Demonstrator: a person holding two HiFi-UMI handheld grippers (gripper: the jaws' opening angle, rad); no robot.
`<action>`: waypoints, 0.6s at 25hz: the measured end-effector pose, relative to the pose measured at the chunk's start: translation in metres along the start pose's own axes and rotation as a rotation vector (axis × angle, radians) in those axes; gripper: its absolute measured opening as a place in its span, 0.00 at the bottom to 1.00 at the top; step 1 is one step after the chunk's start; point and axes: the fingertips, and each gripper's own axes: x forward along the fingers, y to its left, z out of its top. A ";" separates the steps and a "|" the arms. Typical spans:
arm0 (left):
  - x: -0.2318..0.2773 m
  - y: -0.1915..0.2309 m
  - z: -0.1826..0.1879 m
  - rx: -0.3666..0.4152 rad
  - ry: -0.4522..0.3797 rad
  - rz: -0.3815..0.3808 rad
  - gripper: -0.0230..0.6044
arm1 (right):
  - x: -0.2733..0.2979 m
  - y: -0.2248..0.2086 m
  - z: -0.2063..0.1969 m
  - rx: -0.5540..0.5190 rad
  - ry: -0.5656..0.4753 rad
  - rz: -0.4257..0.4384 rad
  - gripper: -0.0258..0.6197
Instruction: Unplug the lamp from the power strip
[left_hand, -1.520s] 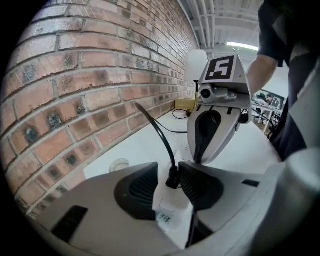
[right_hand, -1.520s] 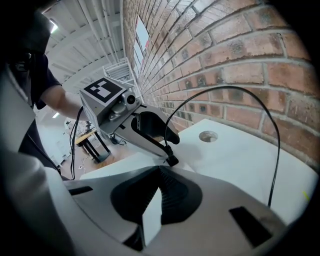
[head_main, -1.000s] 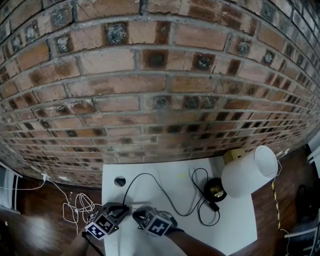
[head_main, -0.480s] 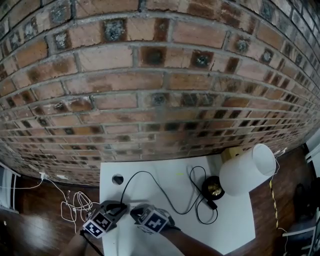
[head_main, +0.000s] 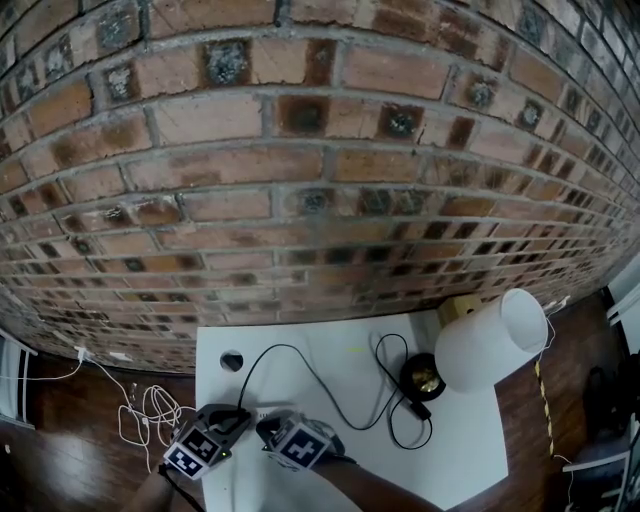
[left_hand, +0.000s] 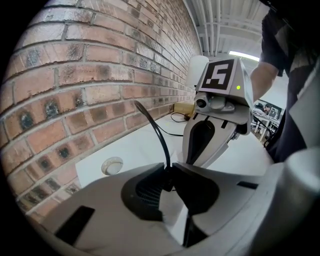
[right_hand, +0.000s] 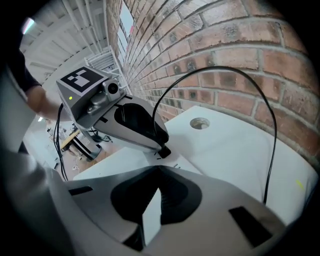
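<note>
Counter (head_main: 460, 450), near-left edge | left gripper (left_hand: 167, 175) pinching lamp plug (right_hand: 163, 150) to pull | right gripper (right_hand: 157, 172), jaws pressed together, seemingly bracing power strip (right_hand: 173, 161).

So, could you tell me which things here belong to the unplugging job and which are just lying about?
Job: lamp, its black cord, the plug held in the left gripper, white power strip, right gripper.
Lying about: white cables on the floor, tan box behind the lamp, round cable hole in the table.
</note>
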 end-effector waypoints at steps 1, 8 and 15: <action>0.000 0.000 0.000 -0.007 -0.005 0.002 0.15 | 0.000 0.000 0.000 0.002 0.002 -0.002 0.03; 0.000 -0.001 -0.001 -0.015 -0.012 0.012 0.15 | 0.002 0.005 -0.004 0.030 0.013 0.008 0.03; -0.003 -0.003 0.002 -0.017 -0.023 0.013 0.15 | 0.001 0.001 -0.002 0.038 0.006 -0.004 0.04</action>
